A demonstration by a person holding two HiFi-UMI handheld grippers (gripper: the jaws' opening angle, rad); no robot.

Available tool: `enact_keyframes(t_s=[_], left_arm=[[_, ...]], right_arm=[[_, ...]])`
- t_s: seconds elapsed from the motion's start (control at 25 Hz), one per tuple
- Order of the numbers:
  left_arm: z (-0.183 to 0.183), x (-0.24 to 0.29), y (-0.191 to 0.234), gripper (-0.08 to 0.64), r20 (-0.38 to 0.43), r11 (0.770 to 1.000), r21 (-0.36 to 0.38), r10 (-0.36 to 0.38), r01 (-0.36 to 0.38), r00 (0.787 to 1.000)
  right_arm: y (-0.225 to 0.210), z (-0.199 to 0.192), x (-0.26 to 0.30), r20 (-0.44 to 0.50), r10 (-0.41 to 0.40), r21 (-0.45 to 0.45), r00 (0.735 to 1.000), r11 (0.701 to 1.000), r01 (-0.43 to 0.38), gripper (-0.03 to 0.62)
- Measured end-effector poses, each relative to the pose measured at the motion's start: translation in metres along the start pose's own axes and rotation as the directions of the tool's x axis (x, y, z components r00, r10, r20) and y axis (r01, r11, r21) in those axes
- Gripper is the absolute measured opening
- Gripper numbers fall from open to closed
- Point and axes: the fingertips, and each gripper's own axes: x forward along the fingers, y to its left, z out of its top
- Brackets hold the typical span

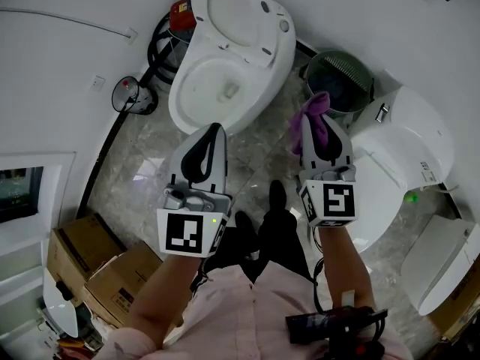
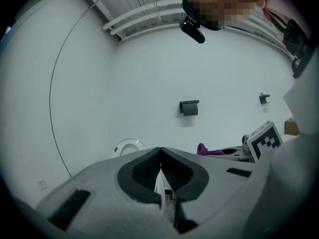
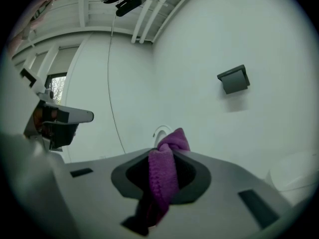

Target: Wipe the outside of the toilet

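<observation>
Nearest, short of the toilet: holding left tool pressed together, empty; pinching purple cloth in right tool. Could lose cloth if dragged hard across toilet's outside.

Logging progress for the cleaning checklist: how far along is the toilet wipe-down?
Done: the purple cloth is clamped in the right gripper. In hand: that gripper hangs in the air short of the toilet, cloth touching nothing; the left gripper is shut and empty. Left: seemingly all the wiping of the toilet's outside.
</observation>
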Motion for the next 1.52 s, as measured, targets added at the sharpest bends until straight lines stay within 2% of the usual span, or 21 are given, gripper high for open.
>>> enact_keyframes(t_s=[0.28, 0.52, 0.8, 0.92, 1.08, 1.36, 1.52], left_arm=[[-0.097, 0.004, -0.010, 0.008, -0.034, 0.999, -0.024, -0.042, 0.041, 0.999], [-0.190, 0.002, -0.019, 0.008, -0.061, 0.996, -0.041, -0.082, 0.080, 0.995], [-0.305, 0.003, -0.019, 0.008, -0.065, 0.993, -0.057, -0.102, 0.099, 0.993], [-0.338, 0.003, -0.022, 0.008, -0.061, 0.992, -0.052, -0.116, 0.113, 0.991], [-0.361, 0.002, -0.023, 0.008, -0.012, 0.992, -0.048, -0.118, 0.117, 0.993], [-0.419, 0.002, -0.034, 0.008, 0.033, 0.986, -0.025, -0.165, 0.166, 0.986], [-0.440, 0.006, -0.038, 0.008, 0.062, 0.984, -0.007, -0.175, 0.175, 0.983]], right_arm=[[-0.003, -0.097, 0.013, -0.034, -0.046, 0.018, 0.998, 0.999, 0.047, 0.064], [-0.006, -0.197, 0.026, -0.070, -0.097, 0.047, 0.993, 0.994, 0.100, 0.064], [-0.013, -0.291, 0.063, -0.061, -0.067, 0.006, 0.996, 0.998, 0.068, 0.064], [-0.021, -0.317, 0.074, -0.051, -0.076, -0.002, 0.996, 0.997, 0.076, 0.066], [-0.025, -0.340, 0.084, -0.034, -0.078, -0.029, 0.996, 0.997, 0.077, 0.066], [-0.029, -0.375, 0.098, 0.039, -0.096, -0.030, 0.995, 0.995, 0.097, 0.066], [-0.033, -0.390, 0.100, 0.060, -0.105, -0.053, 0.993, 0.993, 0.108, 0.066]])
